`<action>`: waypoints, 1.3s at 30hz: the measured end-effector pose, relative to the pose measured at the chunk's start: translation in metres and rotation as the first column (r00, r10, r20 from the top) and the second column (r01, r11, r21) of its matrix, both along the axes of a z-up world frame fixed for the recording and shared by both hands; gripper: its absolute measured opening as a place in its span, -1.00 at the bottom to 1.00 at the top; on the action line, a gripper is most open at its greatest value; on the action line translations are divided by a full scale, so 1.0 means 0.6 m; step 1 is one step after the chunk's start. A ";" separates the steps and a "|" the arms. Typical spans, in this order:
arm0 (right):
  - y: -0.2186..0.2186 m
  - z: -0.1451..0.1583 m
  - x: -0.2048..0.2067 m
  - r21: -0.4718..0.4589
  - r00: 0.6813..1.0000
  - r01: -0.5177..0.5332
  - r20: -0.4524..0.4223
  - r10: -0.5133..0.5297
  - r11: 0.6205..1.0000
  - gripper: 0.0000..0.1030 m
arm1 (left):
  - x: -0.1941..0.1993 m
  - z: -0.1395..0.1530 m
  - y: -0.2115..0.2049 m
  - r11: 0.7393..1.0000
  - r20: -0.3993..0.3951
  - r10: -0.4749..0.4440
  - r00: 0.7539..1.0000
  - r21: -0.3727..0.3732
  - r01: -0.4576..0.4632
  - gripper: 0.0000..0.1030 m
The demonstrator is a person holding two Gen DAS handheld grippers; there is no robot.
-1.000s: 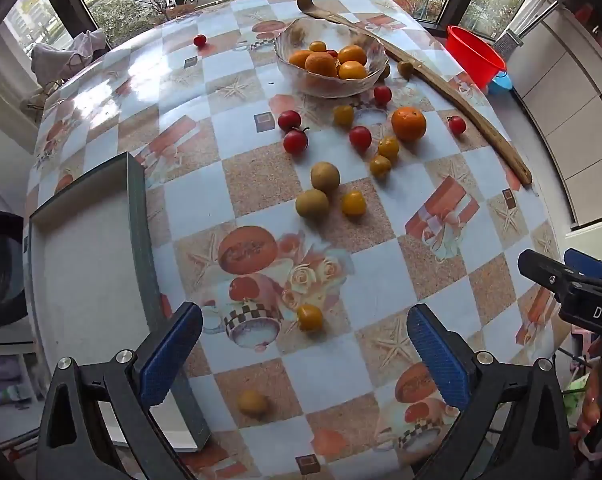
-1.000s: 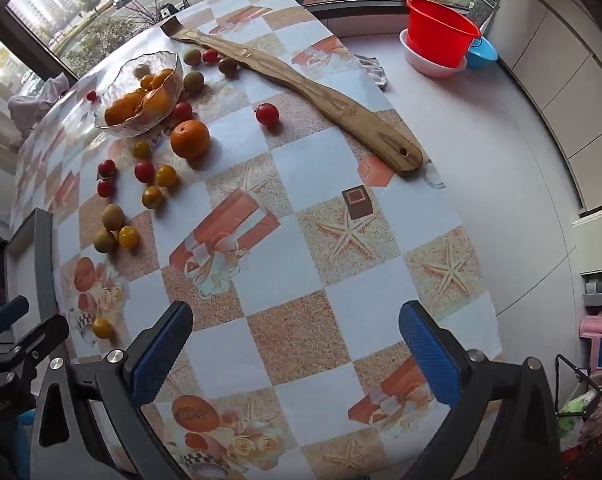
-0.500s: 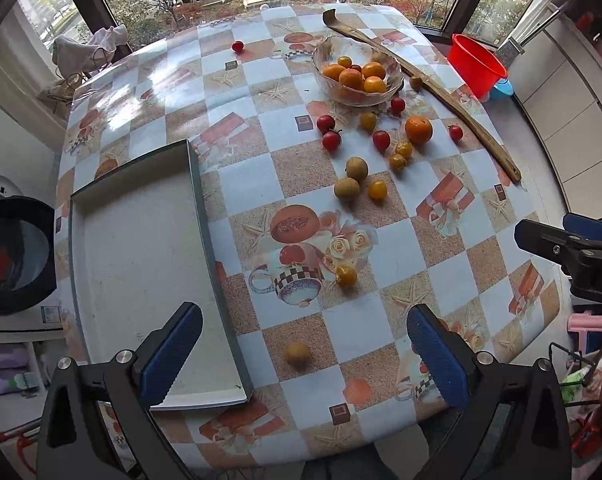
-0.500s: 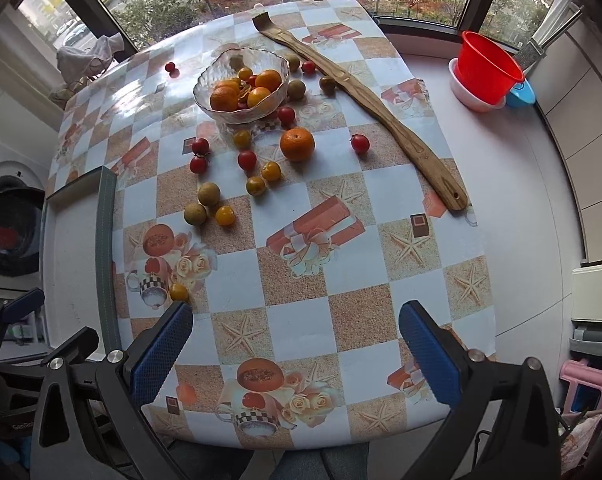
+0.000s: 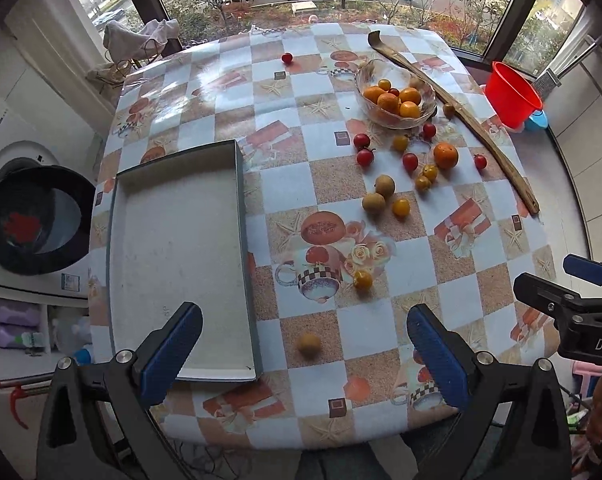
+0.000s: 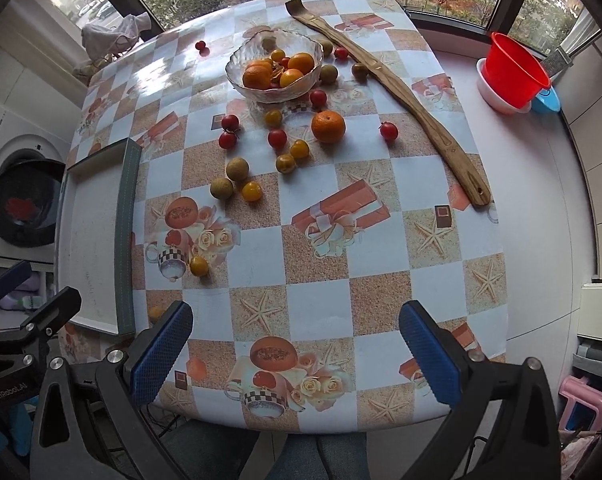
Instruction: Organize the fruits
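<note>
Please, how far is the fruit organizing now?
Early stage. The glass bowl already holds some oranges, but the grey tray has no fruit. Both grippers, left and right, are open and hold nothing. The loose orange and many small fruits remain scattered.

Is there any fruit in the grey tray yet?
No, the grey tray shows only its bare floor; the loose fruit lies on the tablecloth.

Left hand-held gripper (image 5: 303,352) spread wide and empty, right hand-held gripper (image 6: 295,354) likewise, side by side
</note>
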State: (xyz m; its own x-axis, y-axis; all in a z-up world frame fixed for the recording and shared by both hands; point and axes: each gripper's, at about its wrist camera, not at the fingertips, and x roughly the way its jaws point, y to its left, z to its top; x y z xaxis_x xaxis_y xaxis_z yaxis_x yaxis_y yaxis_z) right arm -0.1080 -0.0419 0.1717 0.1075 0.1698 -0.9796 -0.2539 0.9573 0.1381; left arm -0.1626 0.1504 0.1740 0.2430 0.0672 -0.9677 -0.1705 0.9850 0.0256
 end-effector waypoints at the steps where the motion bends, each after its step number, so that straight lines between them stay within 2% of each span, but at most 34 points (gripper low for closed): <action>1: -0.005 0.002 0.001 0.003 1.000 -0.011 -0.002 0.011 1.000 1.00 | -0.003 0.006 -0.007 1.000 0.001 0.016 1.000 0.005 -0.016 1.00; 6: -0.018 -0.008 0.007 0.021 0.997 -0.075 -0.032 0.075 0.997 1.00 | -0.022 0.036 -0.029 0.995 0.013 0.093 0.996 0.040 -0.094 1.00; 11: -0.030 -0.008 0.020 0.064 0.996 -0.069 -0.047 0.072 0.996 1.00 | -0.026 0.048 -0.031 0.987 -0.005 0.138 0.990 0.079 -0.137 1.00; 14: -0.035 -0.007 0.029 0.068 0.995 -0.082 -0.042 0.085 0.994 1.00 | -0.023 0.054 -0.031 0.984 0.005 0.170 0.985 0.060 -0.170 1.00; 20: -0.054 -0.011 0.048 0.084 0.998 -0.039 -0.045 0.043 0.996 1.00 | -0.012 0.062 -0.047 0.984 0.003 0.153 0.988 0.096 -0.152 1.00; 25: -0.045 -0.015 0.045 0.077 0.995 -0.082 -0.045 0.086 0.994 1.00 | -0.025 0.062 -0.048 0.980 0.000 0.178 0.984 0.091 -0.177 1.00; 30: -0.047 -0.018 0.042 0.104 0.997 -0.069 -0.032 0.073 0.992 1.00 | -0.025 0.050 -0.049 0.981 -0.008 0.162 0.987 0.109 -0.161 1.00; 33: -0.057 -0.022 0.043 0.094 0.998 -0.039 -0.044 0.043 0.995 1.00 | -0.024 0.048 -0.048 0.980 -0.019 0.165 0.986 0.120 -0.162 1.00; 35: -0.067 -0.020 0.043 0.112 0.998 -0.016 -0.056 0.023 0.994 1.00 | -0.030 0.057 -0.046 0.978 0.008 0.174 0.985 0.114 -0.174 1.00; 39: -0.071 -0.032 0.040 0.060 0.997 -0.043 -0.066 0.047 0.997 1.00 | -0.039 0.041 -0.038 0.976 -0.007 0.195 0.981 0.100 -0.193 1.00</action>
